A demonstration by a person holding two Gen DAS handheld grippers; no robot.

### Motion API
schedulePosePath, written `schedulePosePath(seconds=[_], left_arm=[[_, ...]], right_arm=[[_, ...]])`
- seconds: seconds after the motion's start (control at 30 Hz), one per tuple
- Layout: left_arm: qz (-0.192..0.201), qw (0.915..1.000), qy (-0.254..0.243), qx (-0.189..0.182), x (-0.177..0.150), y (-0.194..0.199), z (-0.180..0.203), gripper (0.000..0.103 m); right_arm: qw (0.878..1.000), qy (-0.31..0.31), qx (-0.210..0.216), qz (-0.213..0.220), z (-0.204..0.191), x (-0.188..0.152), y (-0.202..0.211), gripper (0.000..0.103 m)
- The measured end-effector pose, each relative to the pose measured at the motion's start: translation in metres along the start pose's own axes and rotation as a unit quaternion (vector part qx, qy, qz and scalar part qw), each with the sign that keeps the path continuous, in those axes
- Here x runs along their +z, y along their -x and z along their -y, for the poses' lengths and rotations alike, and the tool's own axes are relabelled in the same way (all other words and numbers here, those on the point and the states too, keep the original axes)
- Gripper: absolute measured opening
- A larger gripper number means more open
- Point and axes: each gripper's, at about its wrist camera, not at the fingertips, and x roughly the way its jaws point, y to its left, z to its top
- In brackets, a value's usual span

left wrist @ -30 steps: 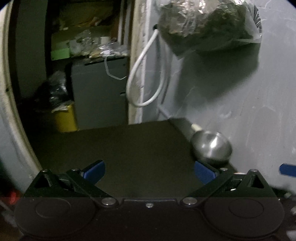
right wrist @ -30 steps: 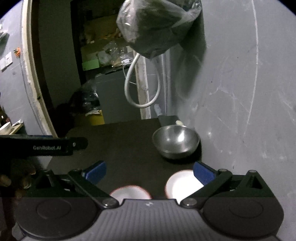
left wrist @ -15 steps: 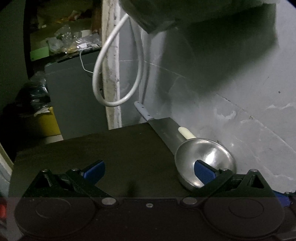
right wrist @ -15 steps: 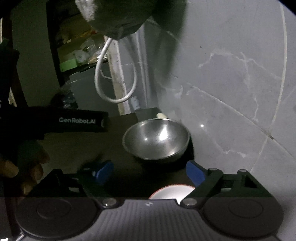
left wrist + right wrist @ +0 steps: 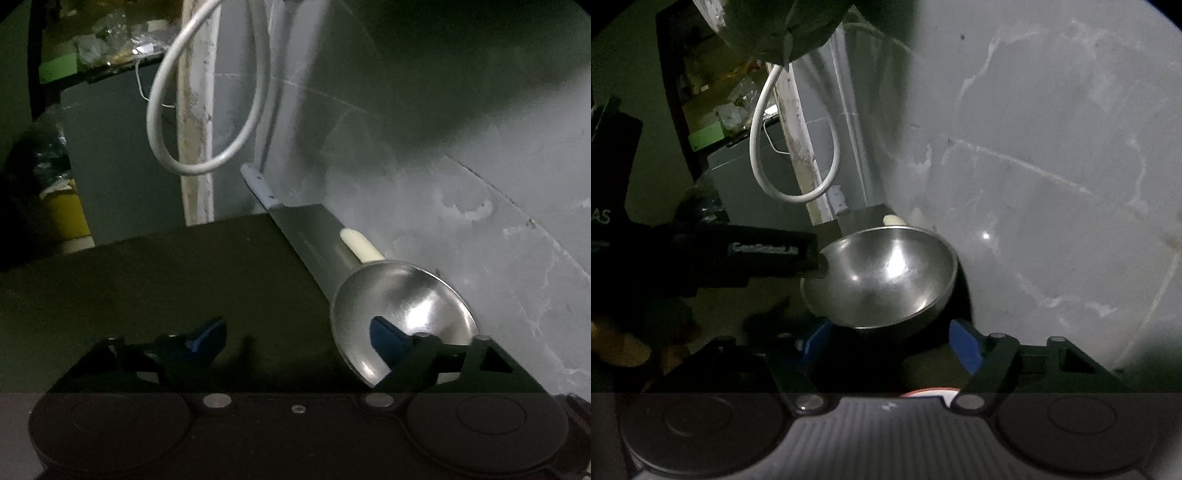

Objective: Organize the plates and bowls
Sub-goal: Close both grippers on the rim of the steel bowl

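Note:
A shiny steel bowl (image 5: 406, 310) sits on the dark table (image 5: 166, 280) against the grey wall; it also shows in the right wrist view (image 5: 882, 277). My left gripper (image 5: 295, 336) is open, its right finger over the bowl's inside and its left finger over the table. In the right wrist view the left gripper's body (image 5: 738, 254) reaches the bowl's left rim. My right gripper (image 5: 890, 343) is open just in front of the bowl, one finger on each side. A white dish with a red rim (image 5: 931, 392) peeks out below it.
A cleaver (image 5: 310, 236) with a white handle lies along the wall behind the bowl, with a cream handle (image 5: 360, 245) on it. A white cable loop (image 5: 207, 110) and a plastic bag (image 5: 783, 26) hang above. The table's far edge drops to a cluttered room.
Both grippers have moved forward and right toward the steel bowl. The left gripper's right finger now overlaps the bowl's inside. The white dishes have slid mostly out of the right view.

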Motion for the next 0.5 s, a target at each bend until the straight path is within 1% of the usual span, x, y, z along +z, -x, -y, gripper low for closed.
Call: schedulePosePath(seconds=[0.03, 0.1, 0.13, 0.2, 0.23, 0.3, 0.33, 0.37, 0.5], left_arm=[[-0.002, 1.0, -0.003, -0.003, -0.0004, -0.0011, 0.001, 0.079], [-0.009, 0.9999, -0.008, -0.011, -0.001, -0.0034, 0.0025, 0.067], [-0.013, 0.9998, -0.009, -0.015, -0.0009, -0.0053, 0.0035, 0.062], [-0.024, 0.9994, -0.007, -0.024, -0.0019, -0.0086, 0.0042, 0.042], [-0.028, 0.9992, -0.004, -0.03, -0.0023, -0.0101, 0.0039, 0.04], [-0.028, 0.9986, -0.002, -0.044, -0.0028, -0.0109, 0.0039, 0.029], [-0.029, 0.9983, -0.003, -0.051, -0.0029, -0.011, 0.0044, 0.026], [-0.03, 0.9979, -0.006, -0.057, -0.003, -0.0108, 0.0052, 0.02], [-0.032, 0.9978, -0.019, -0.055, -0.0061, -0.0097, 0.0077, 0.019]], right_arm=[[1.0, 0.0, 0.002, -0.001, -0.0003, -0.0002, -0.0017, 0.071], [1.0, 0.001, 0.004, -0.003, -0.0018, -0.0003, -0.0027, 0.067], [1.0, 0.003, 0.004, -0.003, -0.0023, 0.0002, -0.0033, 0.067], [1.0, 0.004, 0.007, -0.003, -0.0023, 0.0008, -0.0043, 0.067], [1.0, 0.003, 0.01, -0.005, -0.0022, 0.0011, -0.0053, 0.067], [1.0, 0.005, 0.012, -0.005, -0.0034, 0.0017, -0.0048, 0.067], [1.0, 0.005, 0.013, -0.005, -0.0036, 0.0018, -0.0047, 0.067], [1.0, 0.006, 0.016, -0.005, -0.0034, 0.002, -0.0053, 0.067], [0.999, -0.009, 0.038, -0.007, 0.003, 0.0023, -0.0057, 0.066]])
